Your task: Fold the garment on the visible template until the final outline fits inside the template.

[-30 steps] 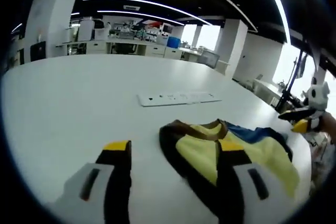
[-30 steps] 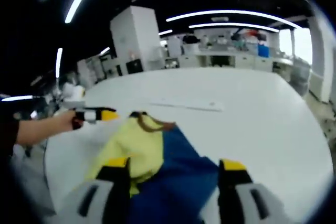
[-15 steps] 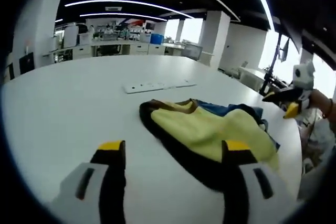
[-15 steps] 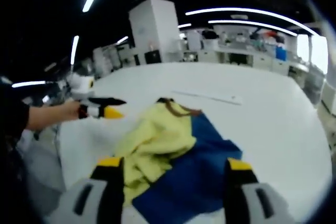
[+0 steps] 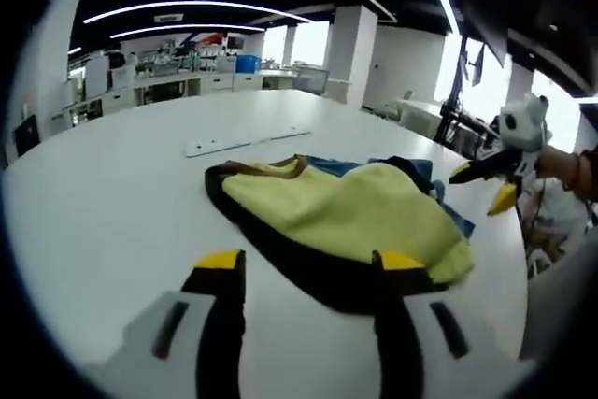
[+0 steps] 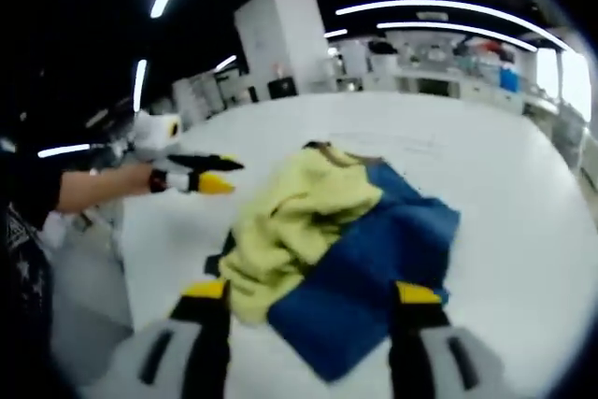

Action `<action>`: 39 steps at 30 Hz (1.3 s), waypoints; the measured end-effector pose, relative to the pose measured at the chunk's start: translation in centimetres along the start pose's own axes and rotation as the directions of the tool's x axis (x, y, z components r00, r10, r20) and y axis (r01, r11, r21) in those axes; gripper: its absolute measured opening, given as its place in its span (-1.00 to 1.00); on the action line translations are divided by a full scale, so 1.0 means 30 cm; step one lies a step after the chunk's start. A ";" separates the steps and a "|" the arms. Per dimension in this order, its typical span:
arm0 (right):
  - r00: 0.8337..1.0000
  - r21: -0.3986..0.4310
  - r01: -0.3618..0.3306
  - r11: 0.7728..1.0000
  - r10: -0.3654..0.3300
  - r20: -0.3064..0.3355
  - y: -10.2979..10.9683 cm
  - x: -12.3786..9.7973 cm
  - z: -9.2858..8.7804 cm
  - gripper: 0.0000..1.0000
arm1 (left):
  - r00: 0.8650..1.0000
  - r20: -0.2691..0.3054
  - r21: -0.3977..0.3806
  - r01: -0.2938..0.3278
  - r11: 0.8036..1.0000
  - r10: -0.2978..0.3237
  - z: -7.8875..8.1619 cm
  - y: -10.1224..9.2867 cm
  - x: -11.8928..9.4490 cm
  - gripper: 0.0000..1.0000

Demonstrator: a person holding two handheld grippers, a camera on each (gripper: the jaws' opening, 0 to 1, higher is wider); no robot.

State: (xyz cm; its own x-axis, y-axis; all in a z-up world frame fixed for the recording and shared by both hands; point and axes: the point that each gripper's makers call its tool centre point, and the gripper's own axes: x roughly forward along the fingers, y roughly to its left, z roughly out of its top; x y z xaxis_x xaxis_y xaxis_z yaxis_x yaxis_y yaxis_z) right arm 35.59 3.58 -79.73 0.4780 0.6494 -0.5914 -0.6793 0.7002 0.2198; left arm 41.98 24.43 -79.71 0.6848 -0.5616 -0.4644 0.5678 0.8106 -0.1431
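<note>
A: White worktop (image 5: 103, 203), wide and curved, in an open office with ceiling light strips (image 5: 177, 8) and white pillars (image 5: 350, 44). Where do the jaws stand?

B: Left gripper (image 5: 308, 273), lower centre of the left gripper view: jaws apart, yellow tips up, nothing between them but worktop and the near edge of the garment (image 5: 346, 217). One tip sits in front of the dark hem at lower right of centre; whether it touches the cloth, I cannot tell.

A: And the other?

B: Right gripper (image 6: 313, 294), bottom of the right gripper view: jaws spread wide, empty. The garment (image 6: 346, 249) lies just beyond the tips, in the frame's centre.

A: How does the garment lie?

B: Bunched, partly folded. In the left gripper view, yellow cloth on top, a dark band along the near edge, a brown collar (image 5: 280, 167) towards upper centre, blue cloth at the far right side. In the right gripper view, the yellow part is at left, the blue part at right, the brown collar at the top.

A: Anything further out?

B: A pale flat strip (image 5: 245, 142) lies on the worktop beyond the garment, upper centre of the left gripper view. At that view's right edge the right gripper (image 5: 491, 179) hangs past the worktop's rim, held by a hand (image 5: 561, 165). At centre left of the right gripper view, the left gripper (image 6: 201, 175) is held by a hand (image 6: 135, 179), jaws close together, over the worktop's left side, apart from the cloth.
</note>
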 end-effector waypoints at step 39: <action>0.989 -0.166 0.114 0.980 -0.129 -0.078 -0.053 0.041 -0.155 -1.00 | 0.995 -0.097 -0.070 -0.038 0.997 0.031 -0.117 -0.045 0.091 -1.00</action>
State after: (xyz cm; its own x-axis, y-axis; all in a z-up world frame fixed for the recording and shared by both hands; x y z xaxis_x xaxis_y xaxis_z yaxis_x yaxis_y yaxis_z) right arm 34.66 1.88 -84.41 0.5163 0.5288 -0.6737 -0.7031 0.7108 0.0191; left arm 41.49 22.39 -83.85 0.6547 -0.5176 -0.5509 0.5081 0.8409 -0.1863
